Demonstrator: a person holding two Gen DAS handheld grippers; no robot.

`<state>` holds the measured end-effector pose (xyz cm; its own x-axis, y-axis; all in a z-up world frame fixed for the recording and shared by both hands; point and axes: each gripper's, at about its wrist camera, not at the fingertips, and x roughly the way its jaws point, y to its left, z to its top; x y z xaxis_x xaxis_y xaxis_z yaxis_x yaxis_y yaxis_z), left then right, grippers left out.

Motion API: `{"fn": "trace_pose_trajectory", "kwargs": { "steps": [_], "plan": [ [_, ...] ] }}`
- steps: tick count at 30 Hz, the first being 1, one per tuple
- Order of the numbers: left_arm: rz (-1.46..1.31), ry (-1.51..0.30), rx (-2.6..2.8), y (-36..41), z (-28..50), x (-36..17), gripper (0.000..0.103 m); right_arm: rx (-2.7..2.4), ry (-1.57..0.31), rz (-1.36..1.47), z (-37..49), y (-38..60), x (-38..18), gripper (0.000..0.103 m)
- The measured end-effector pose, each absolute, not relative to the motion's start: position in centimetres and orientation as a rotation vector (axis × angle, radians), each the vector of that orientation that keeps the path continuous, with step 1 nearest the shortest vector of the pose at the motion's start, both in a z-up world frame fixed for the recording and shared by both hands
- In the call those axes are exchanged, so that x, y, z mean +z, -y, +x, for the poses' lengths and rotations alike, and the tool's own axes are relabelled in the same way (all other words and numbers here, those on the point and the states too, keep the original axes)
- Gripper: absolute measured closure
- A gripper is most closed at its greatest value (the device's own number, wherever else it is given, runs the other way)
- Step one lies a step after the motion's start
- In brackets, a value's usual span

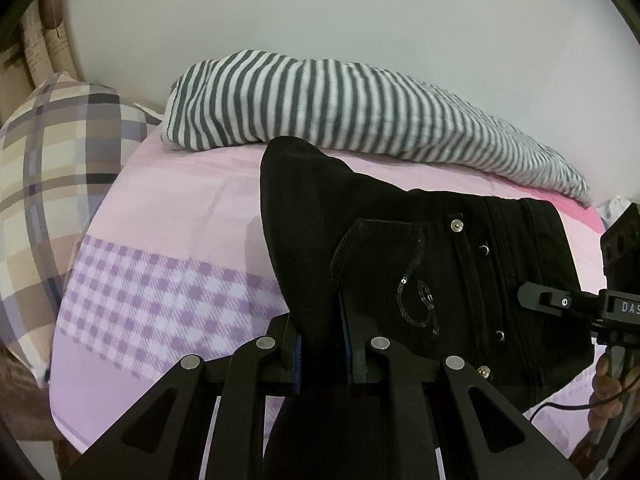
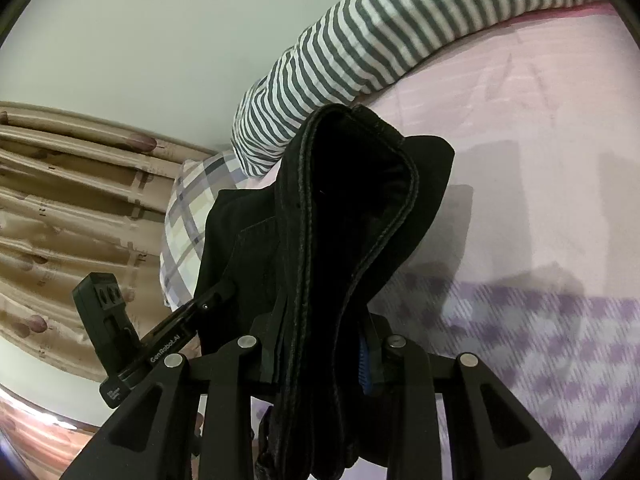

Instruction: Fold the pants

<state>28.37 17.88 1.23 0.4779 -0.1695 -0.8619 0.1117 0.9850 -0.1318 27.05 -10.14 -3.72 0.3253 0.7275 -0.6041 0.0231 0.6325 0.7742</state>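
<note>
The black pants [image 1: 420,248] hang in the air above the pink bed sheet [image 1: 180,208], held between both grippers. A back pocket with sequin trim and rivets faces the left wrist view. My left gripper [image 1: 322,336] is shut on a fold of the black fabric. My right gripper [image 2: 324,344] is shut on a thick bunch of the pants [image 2: 352,200], with stitched seams running up from between its fingers. The right gripper also shows at the right edge of the left wrist view [image 1: 580,304]. The left gripper shows at the left of the right wrist view [image 2: 160,344].
A grey-and-white striped bolster [image 1: 340,108] lies along the wall at the back of the bed. A plaid pillow [image 1: 52,184] sits at the left. The sheet has a purple checked band [image 1: 160,300]. Beige curtains [image 2: 60,200] hang beyond the pillow.
</note>
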Motion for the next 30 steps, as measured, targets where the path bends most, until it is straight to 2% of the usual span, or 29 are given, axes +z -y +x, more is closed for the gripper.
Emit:
{"fn": "trace_pose_trajectory", "kwargs": {
  "steps": [13,16,19,20,24,30],
  "plan": [
    [-0.002,-1.103,-0.169,-18.3,32.8,-3.8,0.087,0.465,-1.203,0.764,30.2,9.1,-7.7,0.077],
    [0.000,-1.100,-0.171,-18.6,32.7,-4.9,0.083,0.444,-1.200,0.715,30.1,9.0,-8.5,0.075],
    [-0.003,-1.096,-0.158,-19.0,32.4,-5.8,0.074,0.422,-1.193,0.655,29.8,8.8,-8.8,0.068],
    [-0.003,-1.094,-0.153,-19.1,32.3,-5.9,0.072,0.405,-1.191,0.633,29.8,8.7,-8.8,0.061],
    [0.010,-1.084,-0.113,-19.0,31.8,-5.8,0.064,0.362,-1.180,0.559,29.1,8.1,-8.3,0.054],
    [0.048,-1.081,-0.055,-18.8,29.5,-4.7,0.059,0.346,-1.158,0.485,27.0,7.5,-7.2,0.048]
  ]
}}
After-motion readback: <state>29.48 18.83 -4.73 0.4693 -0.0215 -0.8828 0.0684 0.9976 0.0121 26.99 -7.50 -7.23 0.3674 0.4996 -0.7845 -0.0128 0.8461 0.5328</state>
